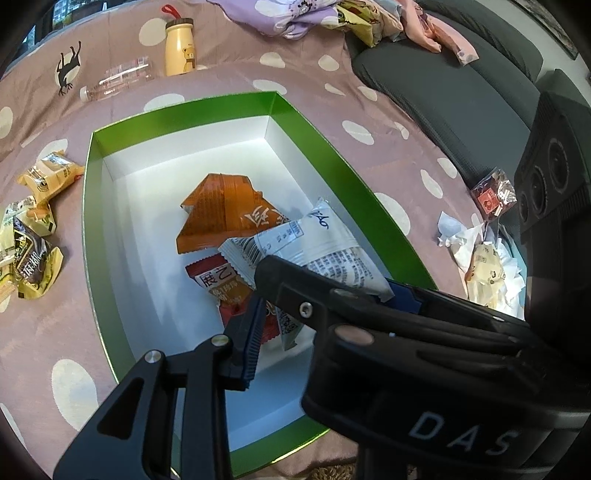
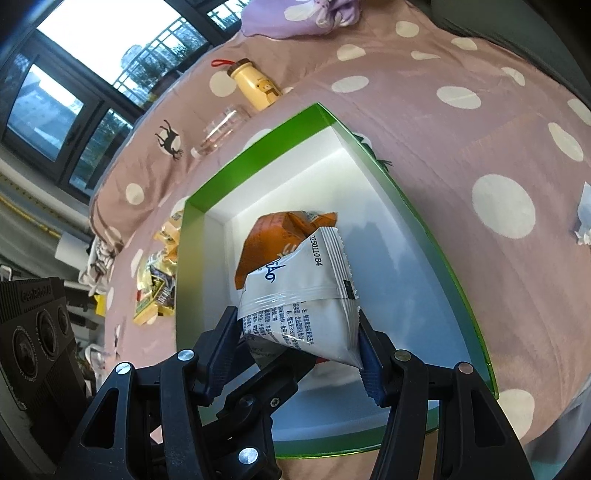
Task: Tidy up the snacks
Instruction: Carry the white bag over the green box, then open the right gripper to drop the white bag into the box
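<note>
A green box with a white inside (image 1: pixel 92 177) (image 2: pixel 207 229) lies open on the spotted bedspread. In it lie an orange packet (image 1: pixel 221 210) (image 2: pixel 269 236) and a red packet (image 1: pixel 225 284). My right gripper (image 2: pixel 299 343) is over the box with its jaws wide apart; a white packet (image 2: pixel 303 295) (image 1: pixel 332 251) sits between its fingers, touching both pads. My left gripper (image 1: pixel 317 306) is open and empty above the box, its fingers (image 1: pixel 247 339) spread over the red packet. The right gripper's body crosses the left wrist view.
Several yellow snack packets (image 1: pixel 33 236) (image 2: pixel 155 284) lie left of the box. A small red packet (image 1: pixel 493 195) and crumpled tissue (image 1: pixel 487 258) lie right of it. A yellow bottle (image 1: pixel 179 46) (image 2: pixel 255 85) and a clear bottle (image 1: pixel 118 79) (image 2: pixel 221 129) are behind. Dark cushions (image 1: pixel 461 96) and clothes (image 1: pixel 295 14) are at back.
</note>
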